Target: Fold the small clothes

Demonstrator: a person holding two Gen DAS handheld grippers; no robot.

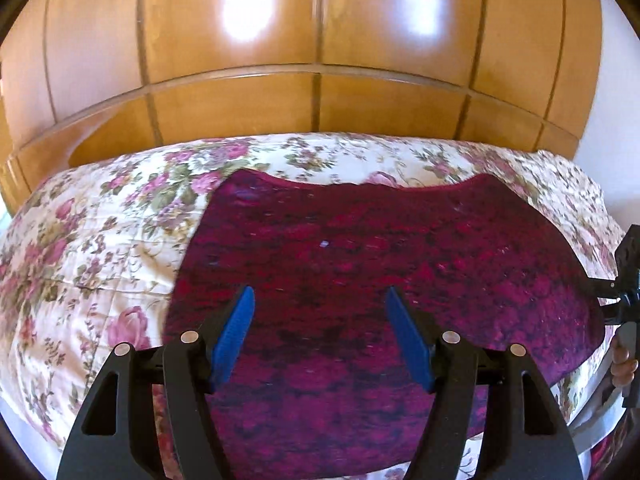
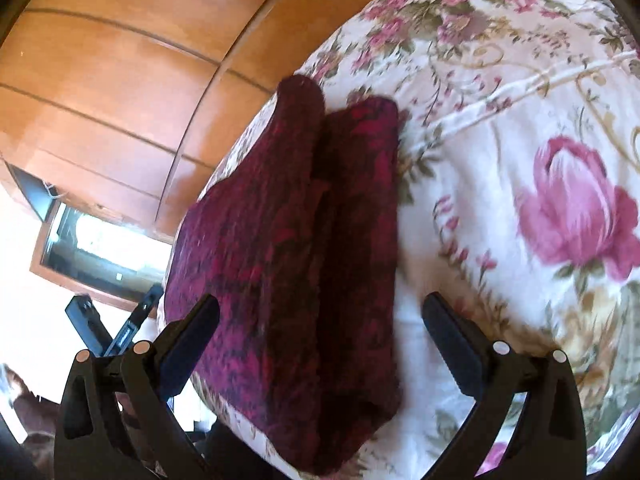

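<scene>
A dark red and magenta knitted garment (image 1: 380, 264) lies flat on the floral bedspread (image 1: 100, 240). My left gripper (image 1: 320, 300) is open above the garment's near part, with its blue pads (image 1: 236, 328) apart and empty. In the right wrist view the same garment (image 2: 288, 248) shows folded over itself in layers, seen from its side. My right gripper (image 2: 320, 312) is open wide, its fingers either side of the garment's near end, holding nothing. The right gripper's body (image 1: 624, 280) shows at the right edge of the left wrist view.
A wooden wardrobe (image 1: 312, 60) stands behind the bed. The bedspread (image 2: 520, 160) stretches to the right of the garment. A window (image 2: 100, 248) and the other gripper's parts (image 2: 120, 328) show at the left of the right wrist view.
</scene>
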